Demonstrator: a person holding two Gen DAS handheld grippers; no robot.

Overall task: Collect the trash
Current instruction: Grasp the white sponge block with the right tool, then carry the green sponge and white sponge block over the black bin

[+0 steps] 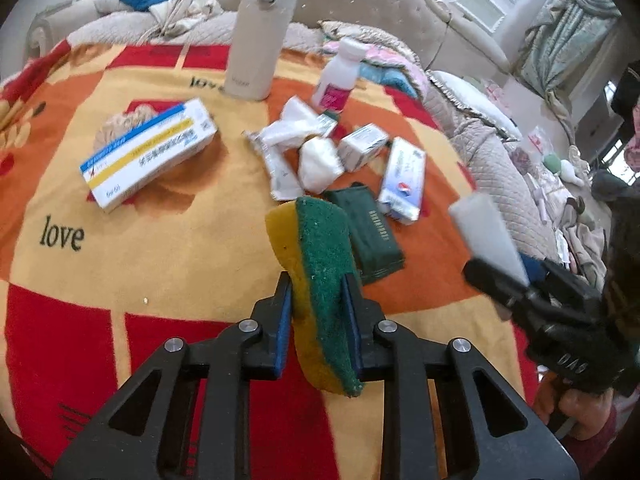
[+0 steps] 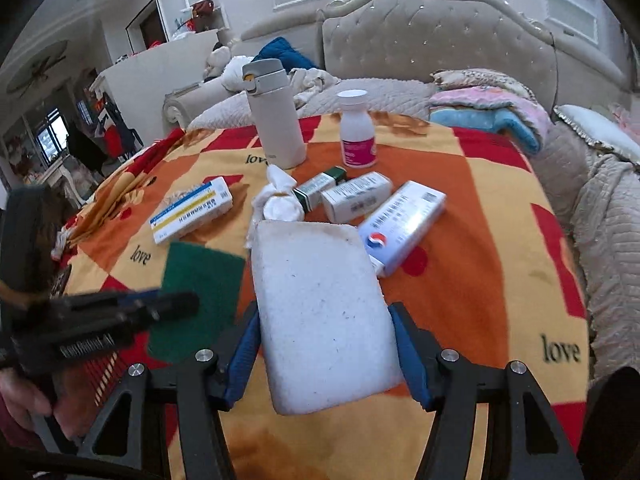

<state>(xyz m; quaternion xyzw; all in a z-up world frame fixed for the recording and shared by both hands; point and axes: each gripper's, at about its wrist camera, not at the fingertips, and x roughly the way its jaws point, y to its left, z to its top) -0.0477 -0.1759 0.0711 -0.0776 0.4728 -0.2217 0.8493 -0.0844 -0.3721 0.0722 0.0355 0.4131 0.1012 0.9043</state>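
Two sponges were held: the left gripper [image 1: 316, 308] clamped a yellow-and-green sponge [image 1: 316, 272] on edge, the right gripper [image 2: 324, 344] squeezed a white sponge [image 2: 320, 320]. On the patterned surface [image 1: 180, 248] beyond lay four small cartons, with the blue-and-yellow carton [image 1: 148, 156] alone at the left, one flask [image 1: 256, 36], one pill bottle [image 1: 336, 76], crumpled tissues [image 1: 316, 160] and a dark green packet [image 1: 372, 236] partly hidden behind the sponge. The left gripper was blurred in the right wrist view.

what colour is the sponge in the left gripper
Yellow with a green scouring side; the sponge shows best in the left wrist view.
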